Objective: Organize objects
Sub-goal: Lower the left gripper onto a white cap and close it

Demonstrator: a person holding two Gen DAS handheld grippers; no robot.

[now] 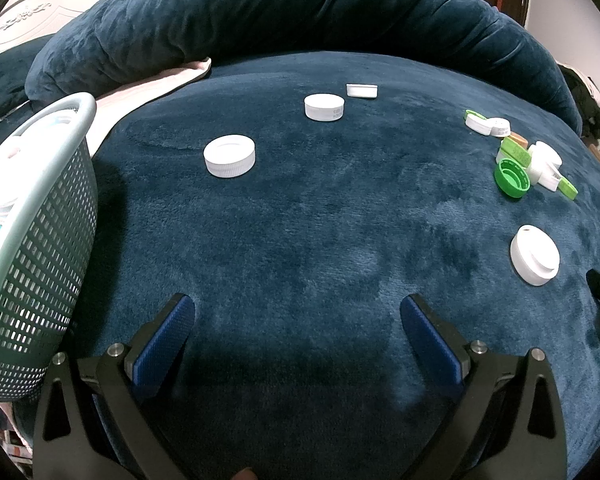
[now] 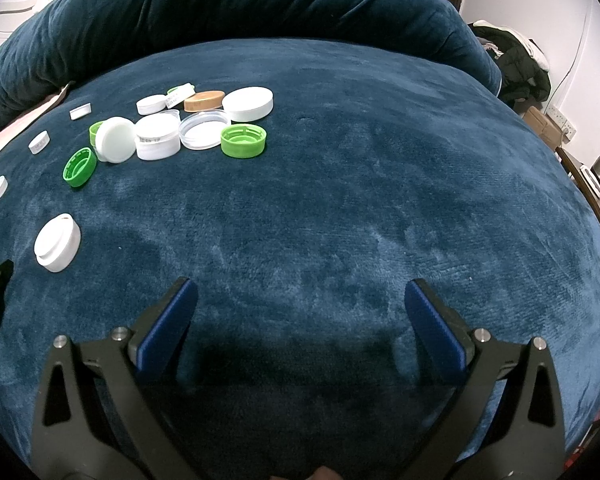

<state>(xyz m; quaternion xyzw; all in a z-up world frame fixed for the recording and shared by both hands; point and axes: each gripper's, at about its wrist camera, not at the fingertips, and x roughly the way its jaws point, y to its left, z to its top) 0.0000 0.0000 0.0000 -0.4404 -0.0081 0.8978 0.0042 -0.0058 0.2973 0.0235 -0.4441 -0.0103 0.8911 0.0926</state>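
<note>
A dark blue plush bed cover (image 1: 320, 220) fills both views, with a rolled blue quilt (image 1: 260, 12) heaped across the top of each frame. At the left edge of the left wrist view stands a pale green perforated basket (image 1: 36, 264), tilted and already holding a few white items.

The left hand-held gripper (image 1: 298, 306) sits at the bottom of its frame with its blue-padded jaws spread wide and nothing between them. The right hand-held gripper (image 2: 300, 290) is likewise spread wide and empty, low in its own frame, over bare cover.

In the right wrist view, a cluster of lids (image 2: 180, 128) lies in the upper left: white, green, one tan and one clear, several touching. A large white round lid (image 2: 247, 104) sits at the cluster's right end. A stepped white cap (image 2: 57, 243) lies alone at the left, below the cluster.

In the left wrist view, a white ribbed lid (image 1: 229, 156) lies left of centre, a second white lid (image 1: 324, 107) above it and a small white cap (image 1: 362, 91) beyond.
</note>
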